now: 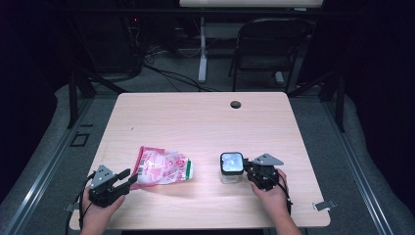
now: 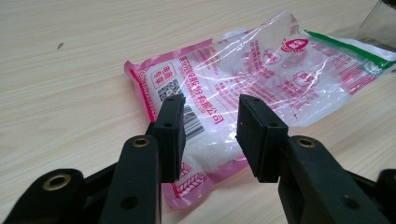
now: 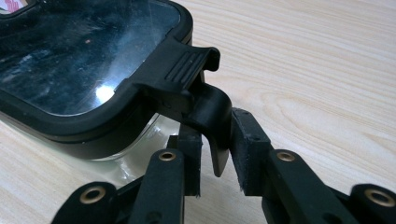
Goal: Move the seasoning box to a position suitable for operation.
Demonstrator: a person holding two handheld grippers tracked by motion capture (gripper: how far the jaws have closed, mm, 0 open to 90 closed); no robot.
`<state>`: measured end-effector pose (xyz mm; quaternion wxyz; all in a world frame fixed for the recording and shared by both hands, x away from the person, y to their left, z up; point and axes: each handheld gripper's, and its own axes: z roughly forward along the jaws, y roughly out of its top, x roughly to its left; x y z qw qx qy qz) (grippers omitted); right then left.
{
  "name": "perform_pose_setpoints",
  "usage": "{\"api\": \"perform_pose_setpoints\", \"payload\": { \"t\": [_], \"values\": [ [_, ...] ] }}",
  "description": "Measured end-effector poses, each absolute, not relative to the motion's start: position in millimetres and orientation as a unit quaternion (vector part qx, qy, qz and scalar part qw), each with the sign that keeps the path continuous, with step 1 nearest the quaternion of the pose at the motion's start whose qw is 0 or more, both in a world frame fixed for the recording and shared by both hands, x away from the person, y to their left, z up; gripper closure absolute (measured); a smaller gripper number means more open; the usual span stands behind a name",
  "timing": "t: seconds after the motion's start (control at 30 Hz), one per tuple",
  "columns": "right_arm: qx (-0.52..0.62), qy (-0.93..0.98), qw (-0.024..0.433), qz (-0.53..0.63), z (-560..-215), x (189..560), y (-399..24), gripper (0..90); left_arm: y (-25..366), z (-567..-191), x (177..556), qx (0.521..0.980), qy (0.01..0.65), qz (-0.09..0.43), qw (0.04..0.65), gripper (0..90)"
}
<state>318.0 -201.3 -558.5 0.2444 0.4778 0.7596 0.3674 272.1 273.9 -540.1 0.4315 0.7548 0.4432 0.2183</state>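
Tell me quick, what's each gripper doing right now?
Left gripper: open, over the bag.
Right gripper: around the jar's latch; grip unclear.

High view overlooks table (image 1: 205, 122); tool views sit close, low.

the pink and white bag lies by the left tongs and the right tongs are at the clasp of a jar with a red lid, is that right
Not quite: the lid is black with a clear window, not red, as the right gripper view and the high view show. The rest holds: the pink and white bag lies by the left tongs, and the right tongs are at the jar's clasp.
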Motion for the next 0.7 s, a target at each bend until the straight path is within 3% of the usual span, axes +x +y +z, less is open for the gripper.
{"api": "perform_pose_setpoints", "payload": {
  "t": [0.7],
  "values": [
    [0.455,0.781,0.251,0.347,-556.0,308.0,-195.7,77.2,270.9,-540.8,272.3,0.759,0.437,0.218,0.431,61.7]
  ]
}}
